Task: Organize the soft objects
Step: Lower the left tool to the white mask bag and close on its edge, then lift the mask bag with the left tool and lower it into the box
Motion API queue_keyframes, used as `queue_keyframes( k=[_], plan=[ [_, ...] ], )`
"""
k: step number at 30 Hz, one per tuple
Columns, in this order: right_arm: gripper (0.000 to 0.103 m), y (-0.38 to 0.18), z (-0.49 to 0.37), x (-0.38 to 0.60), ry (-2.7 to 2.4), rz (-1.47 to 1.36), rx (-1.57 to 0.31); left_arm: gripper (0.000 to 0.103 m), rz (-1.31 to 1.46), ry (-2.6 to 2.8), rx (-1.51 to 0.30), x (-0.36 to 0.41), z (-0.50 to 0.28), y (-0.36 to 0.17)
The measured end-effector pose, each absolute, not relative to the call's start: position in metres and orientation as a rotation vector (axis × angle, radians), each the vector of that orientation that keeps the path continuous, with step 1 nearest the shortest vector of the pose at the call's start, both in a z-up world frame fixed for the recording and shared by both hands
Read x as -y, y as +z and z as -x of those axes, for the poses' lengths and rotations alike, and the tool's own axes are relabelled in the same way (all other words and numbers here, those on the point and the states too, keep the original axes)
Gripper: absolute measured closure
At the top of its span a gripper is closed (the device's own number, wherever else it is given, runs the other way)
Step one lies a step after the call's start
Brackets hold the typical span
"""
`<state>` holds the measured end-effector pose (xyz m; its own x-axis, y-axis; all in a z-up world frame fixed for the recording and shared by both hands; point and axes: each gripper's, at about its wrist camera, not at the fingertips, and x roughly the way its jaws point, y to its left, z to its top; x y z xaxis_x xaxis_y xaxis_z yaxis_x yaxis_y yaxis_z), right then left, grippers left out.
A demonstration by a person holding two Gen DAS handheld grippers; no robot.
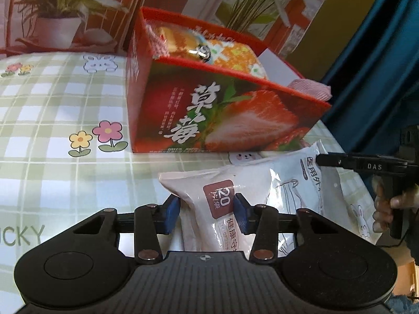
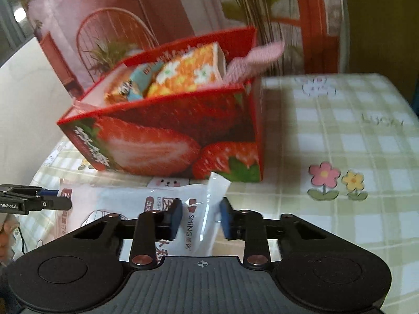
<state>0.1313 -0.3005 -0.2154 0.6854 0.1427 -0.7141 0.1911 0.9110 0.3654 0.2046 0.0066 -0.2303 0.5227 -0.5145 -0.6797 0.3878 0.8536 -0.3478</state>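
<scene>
Two grippers, left gripper and right gripper, each clamped on one mask pack before strawberry box

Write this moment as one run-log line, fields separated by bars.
left gripper: shut on mask pack | right gripper: around the pack's other end, contact unclear | strawberry box: open, already holds soft items

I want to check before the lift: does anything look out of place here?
Only slightly: a pink cloth hangs over the corner rim of the strawberry box, not tucked inside. Both grippers, left and right, straddle the same mask packet.
</scene>
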Motion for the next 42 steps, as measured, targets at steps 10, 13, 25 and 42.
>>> queue_keyframes(
  k=[10, 13, 25, 42],
  plan=[
    [0.089, -0.156, -0.113, 0.284, -0.02, -0.237, -0.654, 0.056, 0.182, -0.549, -0.698, -0.008, -0.187, -0.186],
    [0.09, -0.136, -0.109, 0.279, -0.012, -0.177, -0.574, 0.056, 0.209, -0.539, -0.637, -0.011, -0.189, -0.167],
    [0.091, -0.061, -0.137, 0.287, -0.039, 0.0, -0.331, 0.056, 0.187, -0.526, -0.425, 0.012, -0.218, -0.086],
    [0.091, -0.111, -0.188, 0.314, -0.072, -0.052, -0.324, 0.061, 0.121, -0.484, -0.493, 0.026, -0.264, -0.12]
  ],
)
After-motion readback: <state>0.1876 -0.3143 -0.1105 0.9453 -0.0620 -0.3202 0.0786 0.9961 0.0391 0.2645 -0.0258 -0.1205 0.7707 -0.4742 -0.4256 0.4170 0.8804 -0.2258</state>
